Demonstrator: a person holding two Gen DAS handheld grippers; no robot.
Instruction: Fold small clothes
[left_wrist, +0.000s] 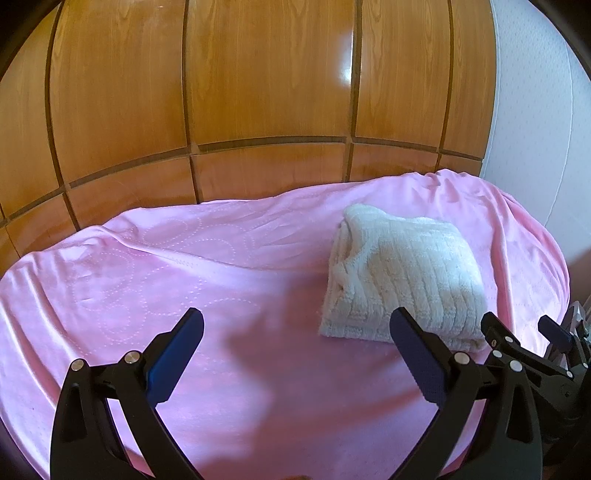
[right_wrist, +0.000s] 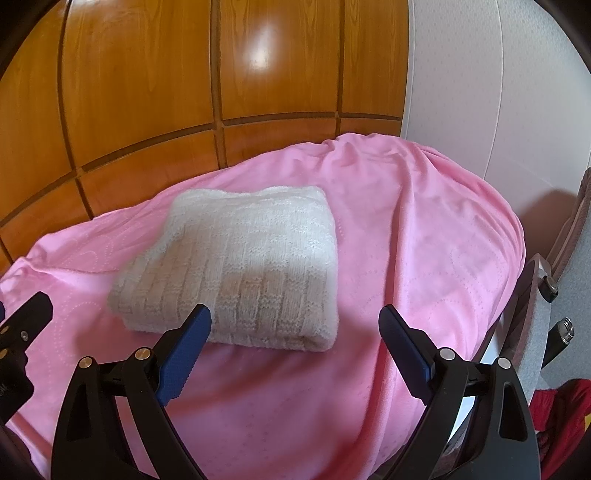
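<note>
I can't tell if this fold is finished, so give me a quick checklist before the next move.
1. White knit sweater folded into a compact bundle: ok.
2. Sweater lying fully on the pink blanket: ok.
3. Left gripper open, holding nothing: ok.
4. Right gripper open, holding nothing: ok.
5. Sleeves tucked inside: cannot tell.
6. Another garment waiting to be folded: cannot tell.

Bright daylight — glare on wood panels (right_wrist: 258, 55); fisheye bowing, dark corners.

text: none legible | labels: none | edges possibly too blurred
</note>
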